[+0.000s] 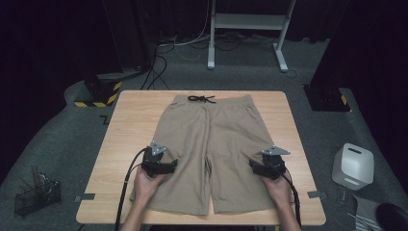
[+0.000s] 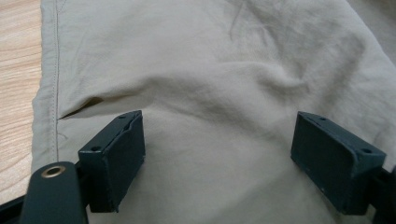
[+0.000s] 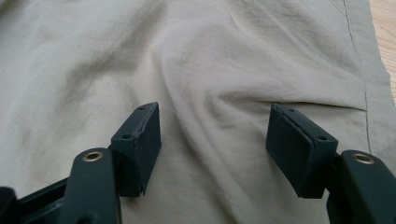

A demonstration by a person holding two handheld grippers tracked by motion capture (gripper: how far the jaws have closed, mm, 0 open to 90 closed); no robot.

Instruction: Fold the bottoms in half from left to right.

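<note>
High view: the left claw [image 1: 162, 166] and right claw [image 1: 266, 168] rest spread wide and released on the two legs of the tan shorts [image 1: 211, 144], gripping nothing. These lie flat, unfolded, mid-frame on the bench [image 1: 130, 125], waistband toward the top. Any folding seems not yet begun.

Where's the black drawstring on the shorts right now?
In the high view, the black drawstring lies at the waistband of the tan shorts, at the far edge of the wooden table, well away from both grippers.
</note>
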